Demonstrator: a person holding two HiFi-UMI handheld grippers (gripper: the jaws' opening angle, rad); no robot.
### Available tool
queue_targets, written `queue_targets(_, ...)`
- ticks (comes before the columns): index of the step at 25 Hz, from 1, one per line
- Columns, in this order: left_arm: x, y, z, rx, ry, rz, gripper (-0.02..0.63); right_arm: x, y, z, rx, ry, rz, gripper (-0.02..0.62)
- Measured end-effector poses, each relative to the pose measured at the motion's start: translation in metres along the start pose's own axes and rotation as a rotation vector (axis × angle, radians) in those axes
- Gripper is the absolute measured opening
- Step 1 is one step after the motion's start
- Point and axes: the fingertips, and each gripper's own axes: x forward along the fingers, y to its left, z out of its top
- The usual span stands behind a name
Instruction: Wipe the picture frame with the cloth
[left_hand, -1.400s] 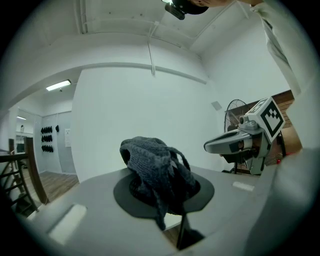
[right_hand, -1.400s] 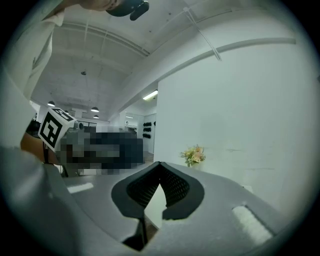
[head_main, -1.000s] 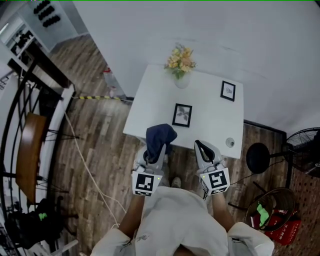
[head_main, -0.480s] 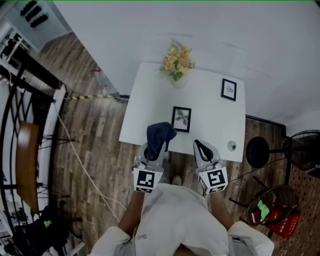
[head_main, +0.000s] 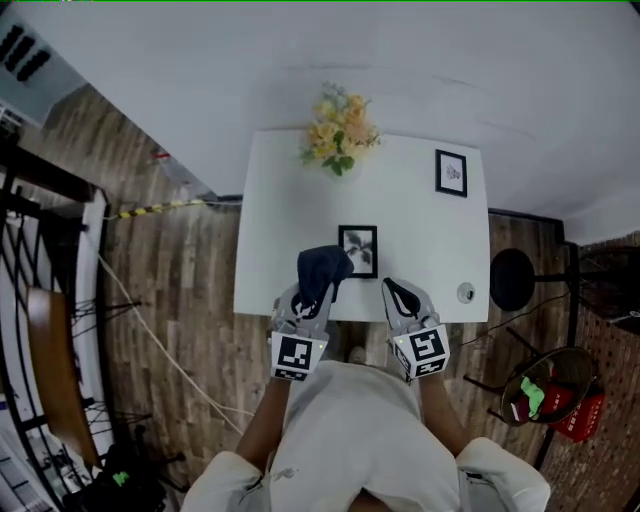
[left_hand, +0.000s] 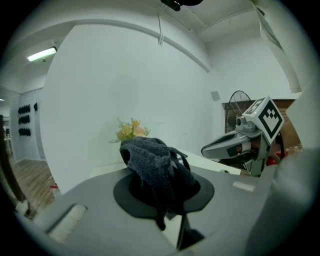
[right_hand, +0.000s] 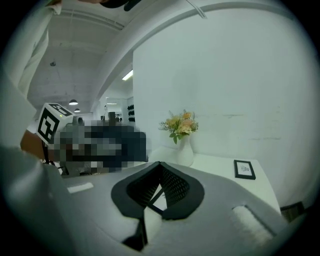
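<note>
My left hand-held gripper (head_main: 312, 296) pinches the dark cloth (head_main: 322, 270), which bunches over its tips at the near edge of the white desk (head_main: 280, 220). My right hand-held gripper (head_main: 398, 292) is beside it, its jaws pressed together on nothing. The picture frame (head_main: 358, 250) sits on the desk just beyond the cloth.
</note>
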Motion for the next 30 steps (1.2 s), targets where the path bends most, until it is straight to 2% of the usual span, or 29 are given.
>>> queue_targets(3,0.018,0.007,-0.007,-0.004,0.018,-0.053,0.084,0.015,-0.007,-0.006,0.068,0.020,-0.021,0.003)
queue_targets(11,0.062,0.019,-0.036,-0.006,0.080,-0.207,0.084,0.042,-0.021,-0.031,0.075,0.114,-0.130,0.003)
queue_targets(19,0.095,0.018,-0.062,-0.007,0.140,-0.304,0.084,0.059,-0.035,-0.067,0.121,0.214,-0.197,0.003)
queue_targets(23,0.110,0.015,-0.071,-0.011,0.167,-0.328,0.084,0.069,-0.044,-0.081,0.139,0.244,-0.210,0.004)
queue_targets(30,0.128,0.005,-0.083,-0.011,0.206,-0.370,0.084,0.083,-0.055,-0.102,0.137,0.302,-0.184,0.005)
